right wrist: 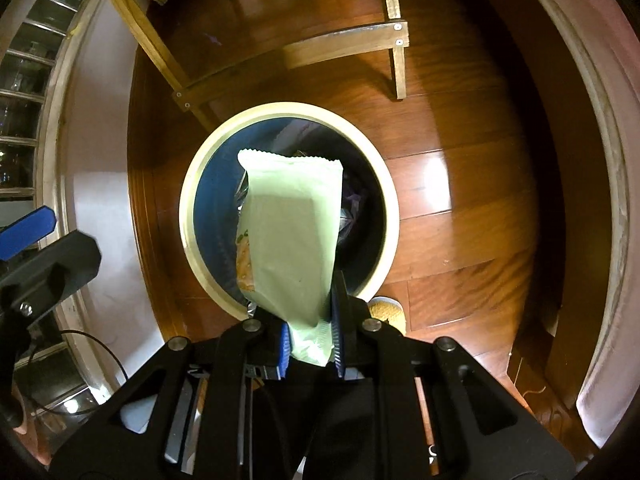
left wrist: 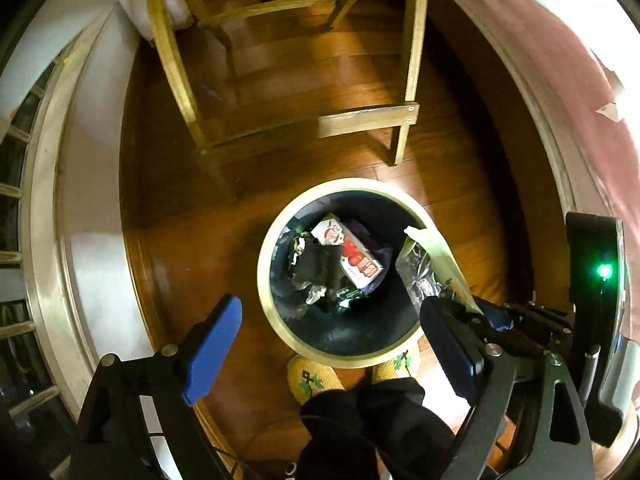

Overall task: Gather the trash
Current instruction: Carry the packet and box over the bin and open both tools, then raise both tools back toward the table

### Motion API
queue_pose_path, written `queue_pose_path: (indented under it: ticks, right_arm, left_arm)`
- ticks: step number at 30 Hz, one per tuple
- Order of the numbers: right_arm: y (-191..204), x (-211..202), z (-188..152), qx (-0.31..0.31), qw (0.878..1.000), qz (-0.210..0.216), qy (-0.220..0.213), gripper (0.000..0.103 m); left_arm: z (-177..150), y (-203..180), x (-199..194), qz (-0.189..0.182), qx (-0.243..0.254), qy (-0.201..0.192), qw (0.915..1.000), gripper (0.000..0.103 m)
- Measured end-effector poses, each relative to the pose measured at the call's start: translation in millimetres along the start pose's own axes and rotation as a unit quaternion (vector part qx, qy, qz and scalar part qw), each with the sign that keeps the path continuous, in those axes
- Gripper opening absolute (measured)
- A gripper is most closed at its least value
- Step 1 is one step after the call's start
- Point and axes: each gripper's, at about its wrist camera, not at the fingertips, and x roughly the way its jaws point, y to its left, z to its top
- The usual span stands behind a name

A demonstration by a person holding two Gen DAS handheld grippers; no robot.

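The right claw (right wrist: 310,344) clenches a pale green wrapper (right wrist: 292,232), which hangs over the open bin (right wrist: 188,208); the left claw (left wrist: 332,344) gapes empty above the bin's near rim; a carton (left wrist: 352,256) lies among the trash inside; beyond stands a wooden chair (left wrist: 412,60) on the floor (right wrist: 460,200).

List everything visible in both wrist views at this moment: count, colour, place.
Trash bin: one, cream rim, dark inside, on the floor.
Snack wrapper: one, pale green, held over the bin.
Carton: one, red and white, inside the bin among dark crumpled trash.
Wooden chair: one, light wood, beyond the bin.
Floor: reddish-brown boards.
Slippers: two, yellow knitted, beside the bin's near edge.
Left gripper: blue fingers wide apart, empty.
Right gripper: blue fingers clamped on the wrapper's end.
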Motion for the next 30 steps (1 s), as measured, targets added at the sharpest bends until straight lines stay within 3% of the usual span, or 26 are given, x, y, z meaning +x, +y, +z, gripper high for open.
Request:
queue_pose_path:
  ticks: [8,12,23,30]
  right_arm:
    - [9.9,11.3,10.1,-0.016,1.000,0.014,-0.003,0.016]
    - [19.7,9.5,14.8,-0.024,0.999,0.022,-0.012,0.046]
    - [41.9,-19.7,14.1,-0.036,0.998,0.034,-0.025,0.054]
    - [54.2,-83.3,8.7,-0.036,0.998,0.036,-0.045,0.054]
  left_arm:
    - [-11.6,28.4,-2.9,0.009,-0.036,-0.008,0.9993,0.094]
    - [-14.8,38.9,-16.3,0.010,-0.047,-0.015,0.9987,0.094]
    - [-14.1,54.0,-63.5,0.017,-0.065,-0.035,0.9971,0.094]
    - [-7.3,59.6,-127.4,0.010,-0.070,-0.062,0.9956,0.094]
